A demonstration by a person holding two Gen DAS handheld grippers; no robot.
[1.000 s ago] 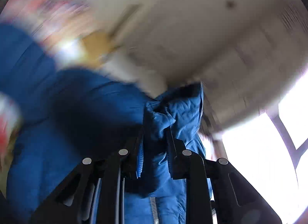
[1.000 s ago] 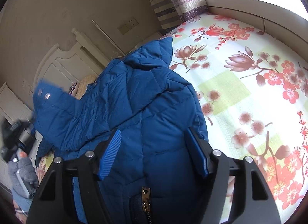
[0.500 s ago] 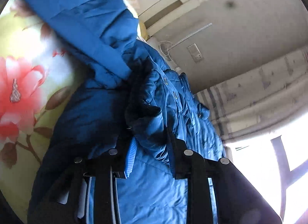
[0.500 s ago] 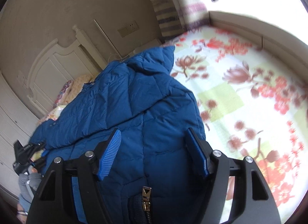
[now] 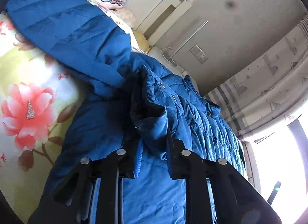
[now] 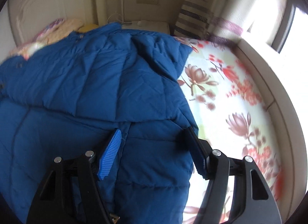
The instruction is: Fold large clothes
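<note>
A large blue quilted down jacket [image 6: 92, 93] lies on a floral bedsheet [image 6: 236, 108], one side folded over the body. In the left wrist view my left gripper [image 5: 152, 139] is shut on a bunched edge of the jacket [image 5: 154, 120] near its snap-button front, low over the bed. A sleeve [image 5: 73, 31] lies off to the upper left. My right gripper [image 6: 154, 137] is open just above the jacket's lower right part, holding nothing; its blue ribbed pad [image 6: 110, 154] is bare.
A white headboard [image 6: 48, 8] and pillows [image 6: 63, 29] stand behind the jacket. A striped curtain [image 6: 194, 17] and a bright window [image 6: 288, 17] are at the right. The bed's raised cream edge [image 6: 269, 93] runs along the right side.
My left gripper has brought the held jacket edge down over the jacket body and settled low. My right gripper has swung left and closer over the jacket, still open.
</note>
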